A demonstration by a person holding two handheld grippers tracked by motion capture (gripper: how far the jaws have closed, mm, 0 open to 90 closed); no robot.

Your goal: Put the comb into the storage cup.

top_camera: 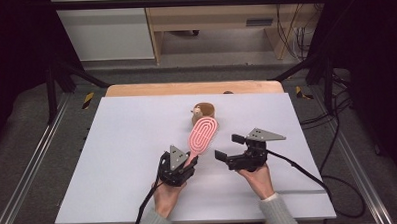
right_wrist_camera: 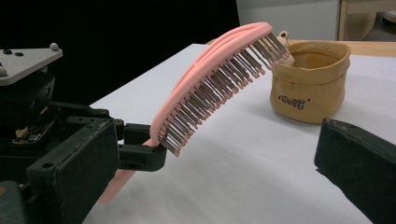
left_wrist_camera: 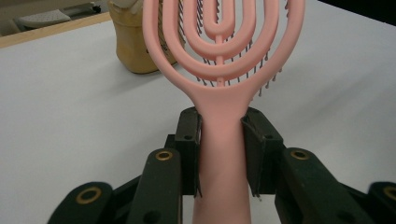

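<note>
Brush (top_camera: pixel 203 134) clamped by its handle in left gripper (left_wrist_camera: pixel 219 154) jaws, raised toward pouch (right_wrist_camera: pixel 309 84); right gripper (top_camera: pixel 231 150) jaws wide, empty; brush not yet in pouch.

Hairbrush (left_wrist_camera: pixel 219 70): matt pink plastic, smooth, thin bristles. Pouch (right_wrist_camera: pixel 309 86): tan cloth, soft, printed. Bench (top_camera: pixel 127 144): smooth matt white top, wooden far edge. Left tool (left_wrist_camera: pixel 219 140): matt black plastic.

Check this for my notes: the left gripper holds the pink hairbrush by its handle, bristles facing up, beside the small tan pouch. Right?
Not quite: the bristles face down, as the right gripper view shows. The left gripper does clamp the pink hairbrush by its handle, beside the small tan pouch.
</note>
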